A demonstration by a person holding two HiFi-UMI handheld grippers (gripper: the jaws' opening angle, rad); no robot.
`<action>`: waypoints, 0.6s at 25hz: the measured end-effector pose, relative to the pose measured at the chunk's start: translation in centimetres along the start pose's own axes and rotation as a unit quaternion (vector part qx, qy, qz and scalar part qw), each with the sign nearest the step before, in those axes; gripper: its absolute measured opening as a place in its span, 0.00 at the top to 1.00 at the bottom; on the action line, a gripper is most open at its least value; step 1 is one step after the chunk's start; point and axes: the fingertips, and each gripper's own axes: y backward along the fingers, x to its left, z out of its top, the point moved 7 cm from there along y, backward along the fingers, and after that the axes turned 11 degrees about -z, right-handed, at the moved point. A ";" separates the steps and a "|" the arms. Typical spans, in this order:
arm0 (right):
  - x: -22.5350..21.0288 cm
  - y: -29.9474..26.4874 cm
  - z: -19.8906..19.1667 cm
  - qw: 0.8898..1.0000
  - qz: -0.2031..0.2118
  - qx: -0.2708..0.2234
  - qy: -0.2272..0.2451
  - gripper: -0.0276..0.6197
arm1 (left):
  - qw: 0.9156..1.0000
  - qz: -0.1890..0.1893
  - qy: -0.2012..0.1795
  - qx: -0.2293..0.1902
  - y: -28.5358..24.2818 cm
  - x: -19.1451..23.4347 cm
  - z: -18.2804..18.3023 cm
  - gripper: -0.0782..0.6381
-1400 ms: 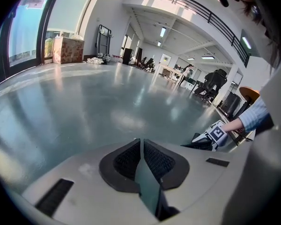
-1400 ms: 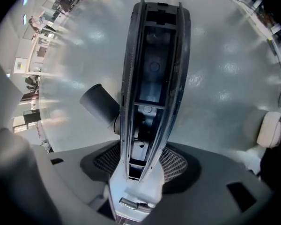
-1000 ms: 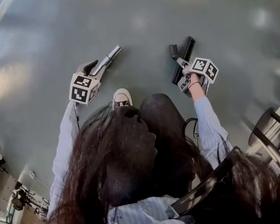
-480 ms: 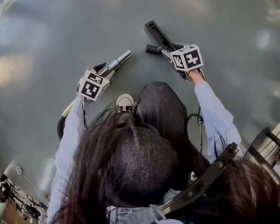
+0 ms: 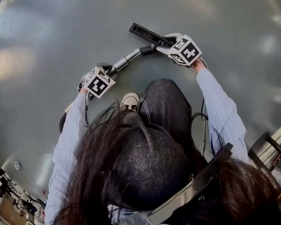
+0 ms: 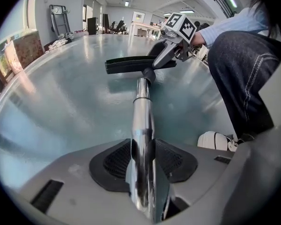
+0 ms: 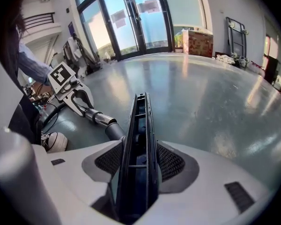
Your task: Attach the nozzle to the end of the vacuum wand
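Observation:
The chrome vacuum wand (image 5: 124, 63) runs up and right from my left gripper (image 5: 107, 70), which is shut on it; the tube (image 6: 143, 116) lies between that gripper's (image 6: 143, 170) pads. My right gripper (image 5: 167, 41) is shut on the long black nozzle (image 5: 147, 34), which stands edge-on between its (image 7: 139, 168) pads. The nozzle's round neck (image 6: 148, 74) meets the wand's tip just above the floor. How deep the tip sits in the neck cannot be told. In the right gripper view the wand (image 7: 99, 118) comes in from the left.
A grey glossy floor (image 5: 47, 27) spreads all around. My white shoe (image 5: 129, 101) and dark-trousered knee sit just below the wand. A black hose (image 5: 62, 122) trails behind the left gripper. A dark stool frame (image 5: 271, 146) stands at the right edge.
The right gripper has swung the nozzle leftward and rolled it, bringing its neck from apart onto the wand's tip. The left gripper has sunk a little with the wand.

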 end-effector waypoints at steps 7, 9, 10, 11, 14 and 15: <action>-0.1 -1.5 1.0 0.998 0.021 -0.005 0.052 0.60 | 1.000 -0.011 -0.003 -0.016 -0.8 0.4 -0.5 0.67; -0.4 -1.4 1.3 0.998 0.027 -0.006 0.064 0.60 | 1.000 -0.015 -0.006 -0.020 -0.7 0.4 -0.3 0.67; -0.5 -1.3 1.5 0.997 0.028 -0.006 0.070 0.60 | 1.000 -0.016 -0.006 -0.019 -0.5 0.3 -0.2 0.67; -0.6 -1.3 1.6 0.997 0.029 -0.005 0.077 0.60 | 1.000 -0.018 -0.006 -0.017 -0.4 0.3 -0.1 0.67; -0.6 -1.2 2.0 0.995 0.031 -0.003 0.094 0.60 | 1.000 -0.026 -0.008 -0.017 -0.4 0.1 -0.2 0.67; -0.6 -1.2 2.1 0.995 0.031 -0.004 0.099 0.60 | 0.999 -0.028 -0.008 -0.018 -0.4 0.0 -0.2 0.67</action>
